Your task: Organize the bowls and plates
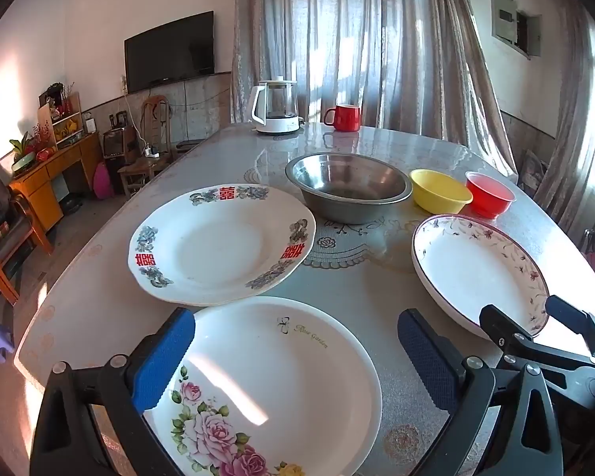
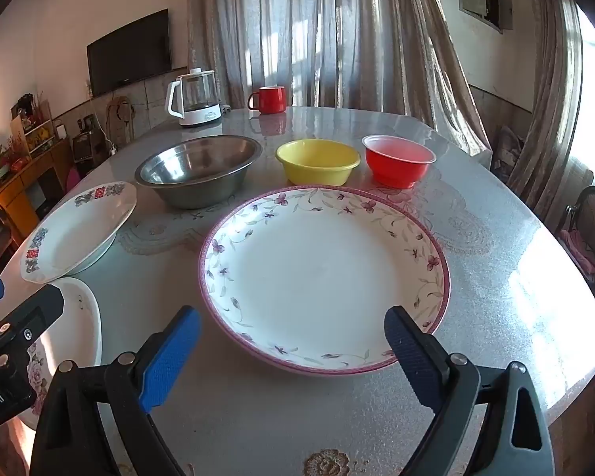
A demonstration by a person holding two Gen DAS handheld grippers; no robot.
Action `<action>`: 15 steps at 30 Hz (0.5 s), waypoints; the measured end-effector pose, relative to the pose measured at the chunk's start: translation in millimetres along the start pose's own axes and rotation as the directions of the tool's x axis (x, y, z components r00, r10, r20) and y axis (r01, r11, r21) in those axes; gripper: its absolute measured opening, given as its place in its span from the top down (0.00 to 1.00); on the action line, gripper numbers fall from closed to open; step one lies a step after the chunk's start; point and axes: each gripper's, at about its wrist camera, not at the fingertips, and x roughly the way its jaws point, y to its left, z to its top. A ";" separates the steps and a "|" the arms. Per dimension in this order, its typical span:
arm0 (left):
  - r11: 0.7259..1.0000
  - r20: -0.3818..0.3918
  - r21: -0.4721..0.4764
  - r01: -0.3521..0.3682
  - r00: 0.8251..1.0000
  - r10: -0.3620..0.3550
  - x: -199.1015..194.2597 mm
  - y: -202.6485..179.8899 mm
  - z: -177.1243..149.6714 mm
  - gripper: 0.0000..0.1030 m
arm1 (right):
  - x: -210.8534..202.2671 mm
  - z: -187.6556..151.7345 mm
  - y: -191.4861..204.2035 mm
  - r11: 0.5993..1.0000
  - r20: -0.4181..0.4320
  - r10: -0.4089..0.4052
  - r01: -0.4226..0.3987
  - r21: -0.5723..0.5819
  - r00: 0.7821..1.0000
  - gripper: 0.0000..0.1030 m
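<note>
Three plates lie on the grey table (image 1: 357, 289). A rose-painted plate (image 1: 273, 388) is nearest in the left wrist view, with my left gripper (image 1: 295, 351) open above its near part. Behind it lies a plate with red characters (image 1: 222, 244). A pink-rimmed floral plate (image 2: 325, 277) fills the right wrist view, and my right gripper (image 2: 291, 347) hangs open over its near edge. Behind the plates stand a steel bowl (image 2: 198, 170), a yellow bowl (image 2: 317, 160) and a red bowl (image 2: 398, 160), side by side. Nothing is held.
A white-based glass kettle (image 1: 275, 107) and a red mug (image 1: 343, 117) stand at the table's far end. Curtains hang behind. A chair (image 2: 591, 230) stands at the right edge; a wooden cabinet (image 1: 55, 174) and chairs stand on the floor to the left.
</note>
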 end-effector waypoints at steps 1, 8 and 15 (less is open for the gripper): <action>1.000 0.004 0.002 -0.002 1.000 0.002 -0.1 -0.1 -0.1 0.00 | 0.2 -0.1 -0.5 1.000 0.002 0.005 -0.005 0.005 1.000 0.07; 1.000 -0.002 0.000 -0.004 1.000 0.004 0.8 -1.3 0.0 0.00 | -4.3 1.1 2.5 1.000 0.016 0.004 -0.004 -0.001 1.000 0.07; 1.000 -0.013 0.008 0.005 1.000 -0.005 2.8 -1.7 -2.5 0.00 | -1.0 1.8 2.2 1.000 0.011 0.008 -0.008 -0.011 1.000 0.07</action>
